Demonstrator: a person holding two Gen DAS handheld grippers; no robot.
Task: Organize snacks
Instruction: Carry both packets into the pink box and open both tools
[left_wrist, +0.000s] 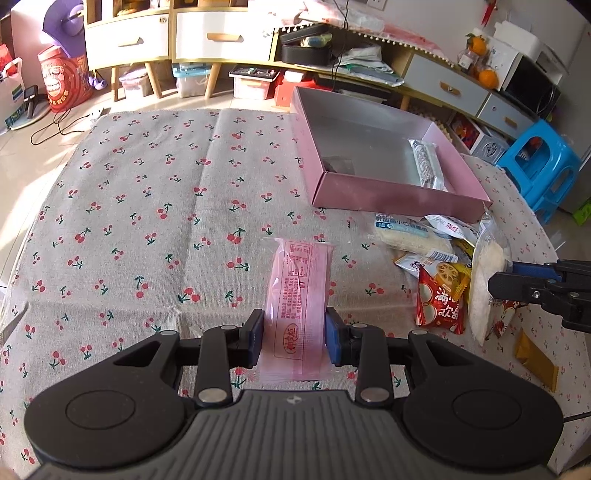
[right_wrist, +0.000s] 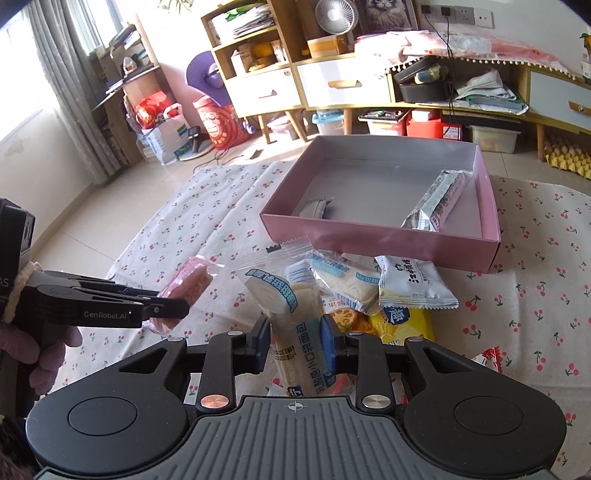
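The left gripper (left_wrist: 295, 341) clamps a pink wafer packet (left_wrist: 301, 295) between its blue pads. The right gripper (right_wrist: 295, 341) pinches a clear bread packet (right_wrist: 295, 328), standing it above the snack pile (right_wrist: 384, 295). Just beyond lie a white pouch (right_wrist: 413, 288), a yellow packet (right_wrist: 402, 325) and a red lotus-root bag (left_wrist: 441, 299), crowding the near wall of the pink box (right_wrist: 380, 240). Inside it, a silver bar (right_wrist: 437, 201) lies along the right wall, a small grey sachet (right_wrist: 314, 206) near the front. To the left, the cherry-print cloth (left_wrist: 147, 203) lies bare to its far edge.
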